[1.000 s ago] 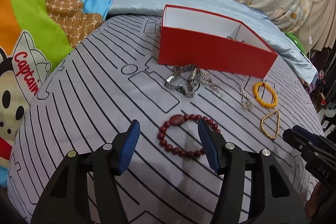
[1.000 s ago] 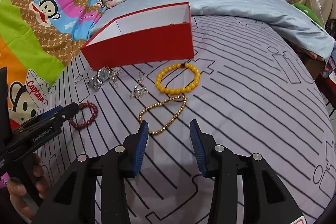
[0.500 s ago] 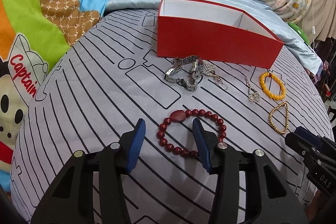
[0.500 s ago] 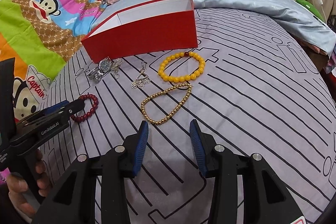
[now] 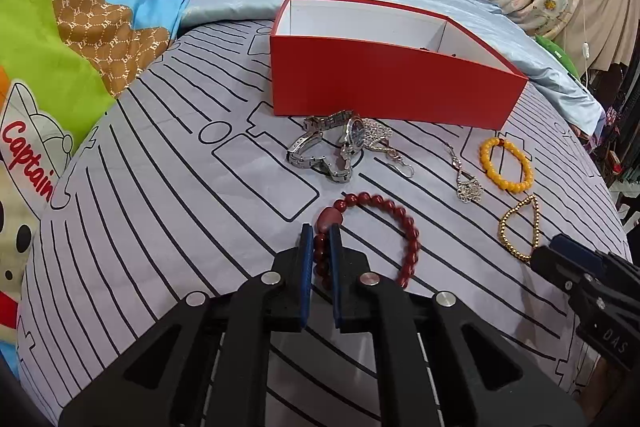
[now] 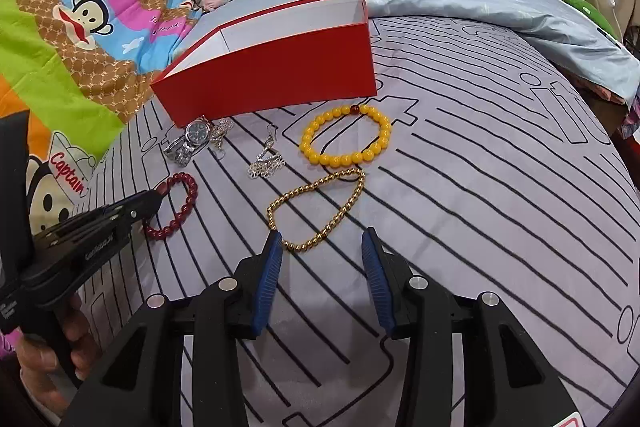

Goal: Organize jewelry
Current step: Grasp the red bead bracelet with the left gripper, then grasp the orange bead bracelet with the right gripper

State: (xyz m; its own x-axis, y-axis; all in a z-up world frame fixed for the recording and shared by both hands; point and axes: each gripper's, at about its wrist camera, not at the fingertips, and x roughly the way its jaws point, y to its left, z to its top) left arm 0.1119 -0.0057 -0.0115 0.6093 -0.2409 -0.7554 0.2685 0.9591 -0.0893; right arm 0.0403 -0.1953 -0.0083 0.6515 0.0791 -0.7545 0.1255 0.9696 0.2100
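Left tongs [image 5: 319, 242]: pinched on red bracelet [image 5: 404, 223], on bed [image 5: 160, 211].
Right tongs [image 6: 321, 245]: spread wide, empty, at gold bracelet [image 6: 320, 207].

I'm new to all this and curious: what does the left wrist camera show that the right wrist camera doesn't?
Only the left view shows the left gripper closed on the red bead bracelet from close up. Only the right view shows the right gripper open, just short of the gold bead chain. Both show the red box, silver watch and yellow bracelet.
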